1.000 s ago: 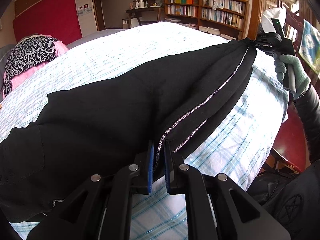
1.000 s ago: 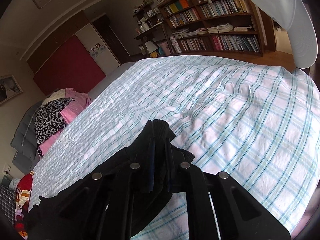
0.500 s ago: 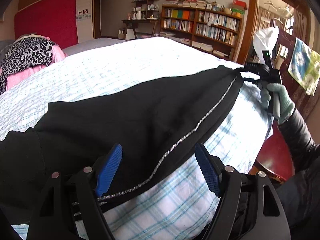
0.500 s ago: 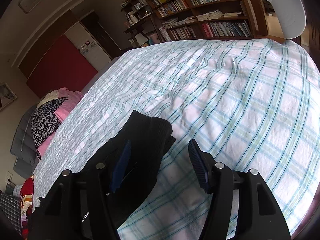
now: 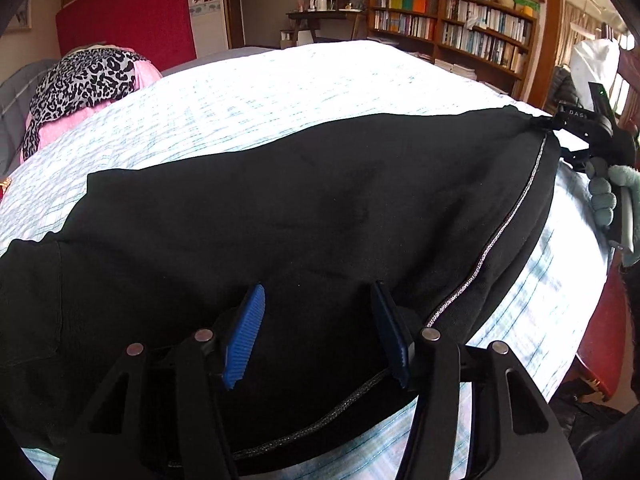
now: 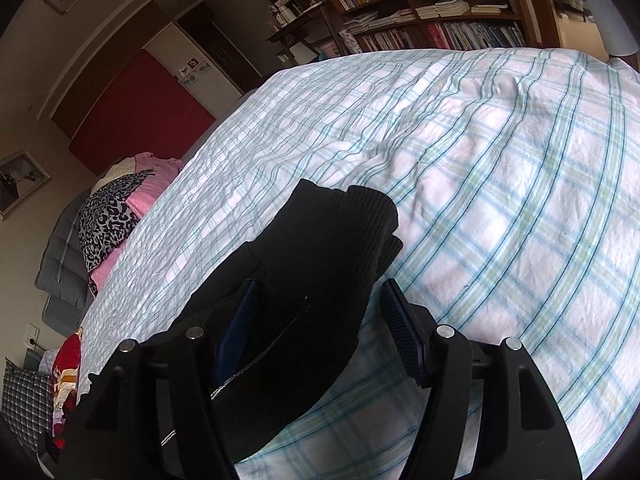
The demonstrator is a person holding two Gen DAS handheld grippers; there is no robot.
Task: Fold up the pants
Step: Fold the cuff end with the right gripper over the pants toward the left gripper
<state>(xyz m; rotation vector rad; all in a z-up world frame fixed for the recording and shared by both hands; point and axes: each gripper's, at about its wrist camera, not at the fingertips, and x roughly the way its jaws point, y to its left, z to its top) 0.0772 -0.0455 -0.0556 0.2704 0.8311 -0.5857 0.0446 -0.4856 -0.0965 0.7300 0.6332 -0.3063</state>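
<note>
Pants (image 5: 320,208) lie stretched across your plaid bedsheet (image 5: 280,92), black, folded lengthwise so the legs stack, with a thin silver stripe (image 5: 504,232) running along the near edge toward the cuffs. Your left gripper (image 5: 318,334) sits over the waist end, its blue pads (image 5: 245,336) spread wide apart with the cloth lying loose between them, nothing pinched. Your right gripper (image 6: 316,332) sits over the ribbed cuffs (image 6: 360,220) at the other end, and its fingers are also parted, the fabric resting slack between them on the sheet. From the left wrist view you can see that right gripper at the far corner of the legs, with your gloved right hand (image 5: 608,200) wrapped around its handle. Beyond the pants, a pile of pink and leopard-print clothes (image 5: 88,84) rests near the head of the bed, and a bookshelf (image 5: 452,28) lines the back wall.
</note>
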